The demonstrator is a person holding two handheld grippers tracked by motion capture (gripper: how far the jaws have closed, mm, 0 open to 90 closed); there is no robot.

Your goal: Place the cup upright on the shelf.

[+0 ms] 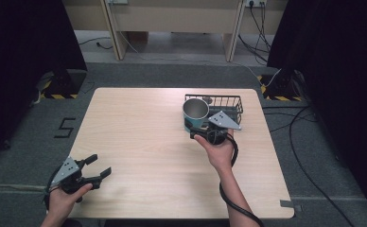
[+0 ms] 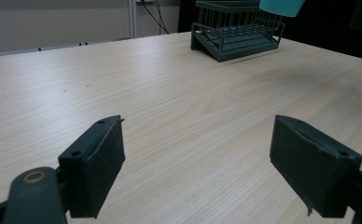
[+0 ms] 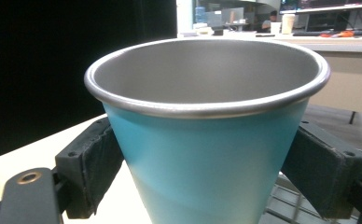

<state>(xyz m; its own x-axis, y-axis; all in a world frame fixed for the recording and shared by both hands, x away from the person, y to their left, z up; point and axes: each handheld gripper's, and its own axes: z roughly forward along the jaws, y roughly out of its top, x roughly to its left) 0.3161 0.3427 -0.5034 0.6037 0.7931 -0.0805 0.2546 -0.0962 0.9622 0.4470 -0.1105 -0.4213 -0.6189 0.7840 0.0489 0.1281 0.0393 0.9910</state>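
Resting near the bench's (image 1: 139, 142) front left corner, well apart from the basket (image 1: 224, 105), the left hand-held gripper (image 1: 98, 170) has its jaws spread on nothing. Farther right, the right hand-held gripper (image 1: 196, 129) clamps a teal cup (image 1: 195, 113), lifted at the basket's near-left edge. Its tapered, smooth wall could slip downward if the squeeze eases. No label is readable; a "5" (image 1: 64, 127) marks the floor.

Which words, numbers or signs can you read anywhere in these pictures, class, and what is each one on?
"5": black mark on the grey floor left of the table.
The cup, basket and both grippers carry no readable text.
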